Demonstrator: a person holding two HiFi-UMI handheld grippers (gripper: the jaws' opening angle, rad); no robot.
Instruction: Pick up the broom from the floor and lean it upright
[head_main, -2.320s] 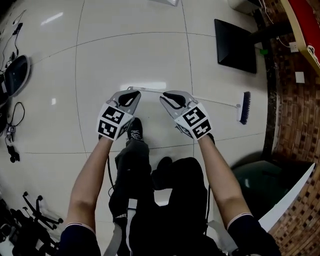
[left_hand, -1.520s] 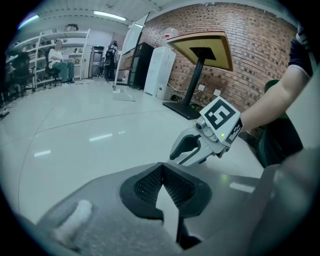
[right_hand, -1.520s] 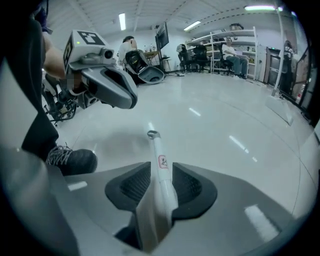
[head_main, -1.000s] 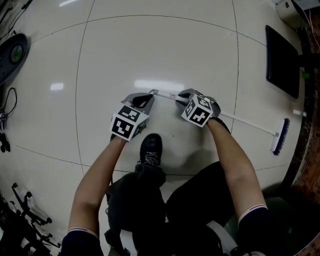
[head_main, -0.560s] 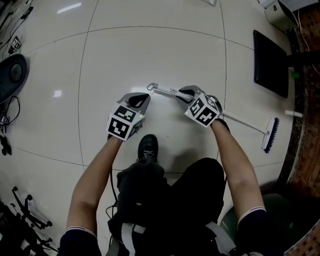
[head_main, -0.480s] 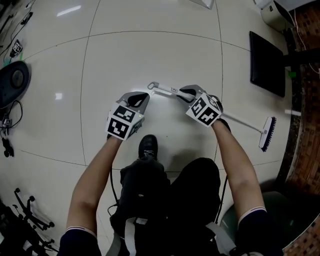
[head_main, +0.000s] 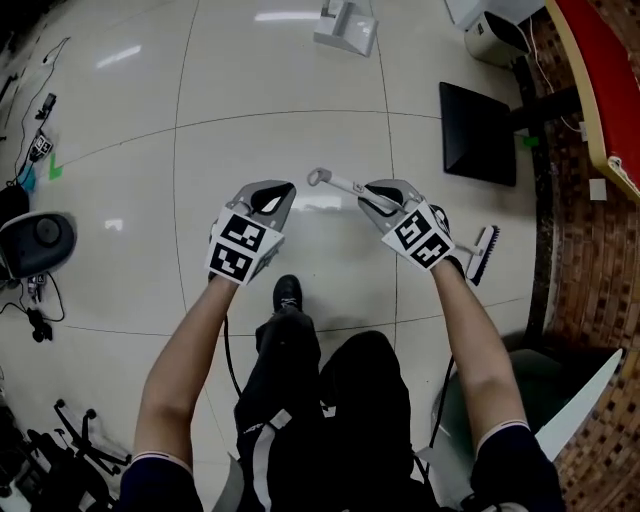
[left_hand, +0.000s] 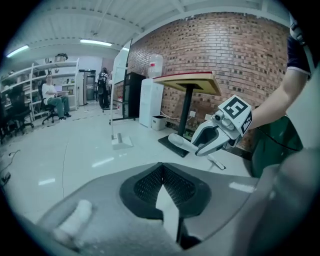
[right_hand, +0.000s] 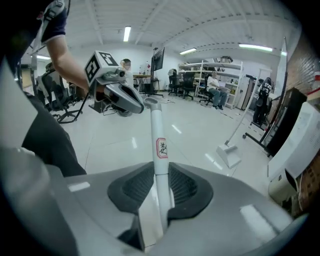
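Head view: we note the broom (head_main: 340, 184) slanting across the tiled floor (head_main: 130, 230), looped handle tip at upper left, dark-bristled head at lower right beside the right forearm.

Right gripper view: the right gripper (right_hand: 160, 167) fingers clamp the smooth white tubular handle.

Left gripper view: the left gripper (left_hand: 161, 167) fingers meet, empty.

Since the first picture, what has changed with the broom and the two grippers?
The right gripper, shut on the broom's handle, has raised it from the floor, and the brush head has swung in near the person's right arm. The left gripper has risen alongside, shut and empty, apart from the handle. The right gripper's hold stayed.
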